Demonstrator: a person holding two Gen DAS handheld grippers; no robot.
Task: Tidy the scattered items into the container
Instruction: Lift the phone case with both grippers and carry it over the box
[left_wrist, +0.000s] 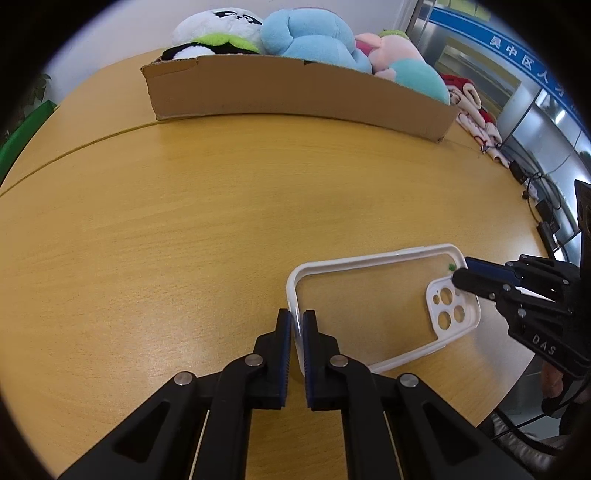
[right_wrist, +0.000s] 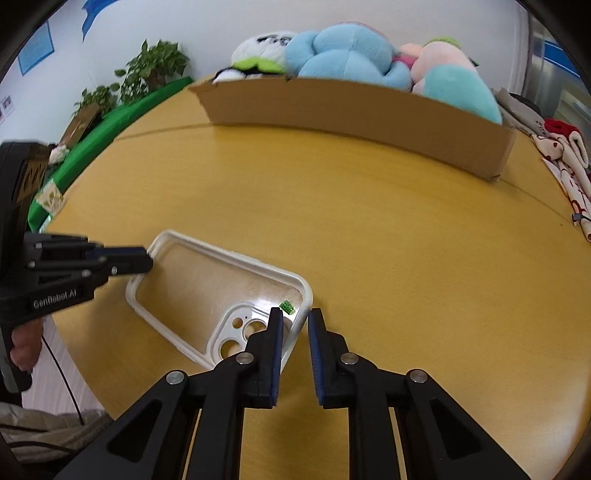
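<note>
A clear phone case with a white rim (left_wrist: 373, 295) lies on the wooden table (left_wrist: 184, 240), also in the right wrist view (right_wrist: 207, 288). My left gripper (left_wrist: 297, 321) is shut on the case's left short edge. My right gripper (right_wrist: 295, 321) straddles the case's corner near the camera cutout, its fingers slightly apart around the rim; it also shows in the left wrist view (left_wrist: 461, 271). The cardboard box (left_wrist: 295, 96) stands at the far side of the table, also in the right wrist view (right_wrist: 354, 122), with plush toys (left_wrist: 306, 33) in it.
Patterned red-and-white cloth (left_wrist: 476, 114) lies right of the box, also in the right wrist view (right_wrist: 565, 162). Cables and adapters (left_wrist: 539, 206) lie at the table's right edge. Potted plants (right_wrist: 147, 74) and a green board (right_wrist: 110, 129) stand beyond the left edge.
</note>
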